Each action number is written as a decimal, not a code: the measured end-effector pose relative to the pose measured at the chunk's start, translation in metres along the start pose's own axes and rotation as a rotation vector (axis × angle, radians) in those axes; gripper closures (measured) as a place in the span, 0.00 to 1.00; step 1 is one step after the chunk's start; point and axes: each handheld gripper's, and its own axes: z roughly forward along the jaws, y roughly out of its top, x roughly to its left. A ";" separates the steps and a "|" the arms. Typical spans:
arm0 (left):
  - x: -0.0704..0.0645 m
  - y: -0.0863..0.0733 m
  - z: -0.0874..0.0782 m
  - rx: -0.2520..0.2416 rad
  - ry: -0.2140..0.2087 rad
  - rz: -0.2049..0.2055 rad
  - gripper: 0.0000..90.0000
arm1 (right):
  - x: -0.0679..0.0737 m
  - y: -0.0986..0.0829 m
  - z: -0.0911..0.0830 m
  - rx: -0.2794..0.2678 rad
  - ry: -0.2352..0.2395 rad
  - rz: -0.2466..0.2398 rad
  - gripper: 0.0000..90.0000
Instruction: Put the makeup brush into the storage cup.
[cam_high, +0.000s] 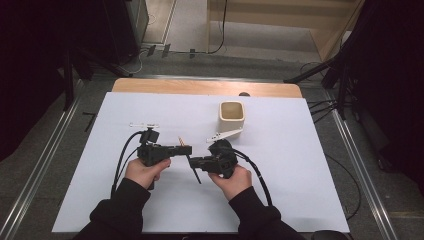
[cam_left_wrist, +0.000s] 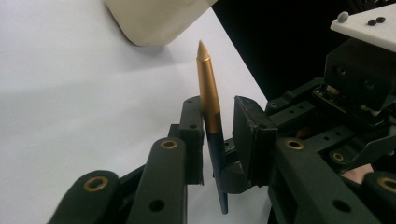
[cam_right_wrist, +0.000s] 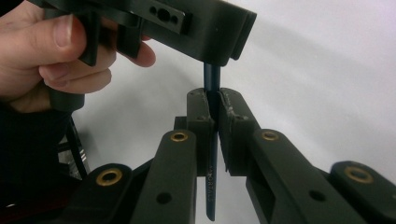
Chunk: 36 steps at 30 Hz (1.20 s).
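Observation:
A pen with a gold front part and a dark blue barrel is held above the white table between both hands. My right gripper is shut on the dark barrel. My left gripper stands around the gold section: one finger touches the pen, while the other is a small gap away. In the high view the left gripper and right gripper meet nose to nose at the table's middle.
A beige square cup stands behind the grippers, with a white flat piece lying in front of it. A small clear strip lies behind the left hand. The white sheet covers the table.

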 end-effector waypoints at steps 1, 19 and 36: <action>0.000 0.000 0.000 0.000 0.000 0.000 0.83 | 0.000 0.000 0.000 0.000 0.000 0.000 0.94; 0.008 -0.002 -0.002 0.002 -0.057 -0.070 0.93 | 0.005 0.000 0.000 -0.022 -0.017 -0.045 0.78; -0.005 0.005 -0.011 0.098 -0.068 0.081 0.93 | -0.010 -0.008 -0.003 -0.053 0.220 -0.152 0.31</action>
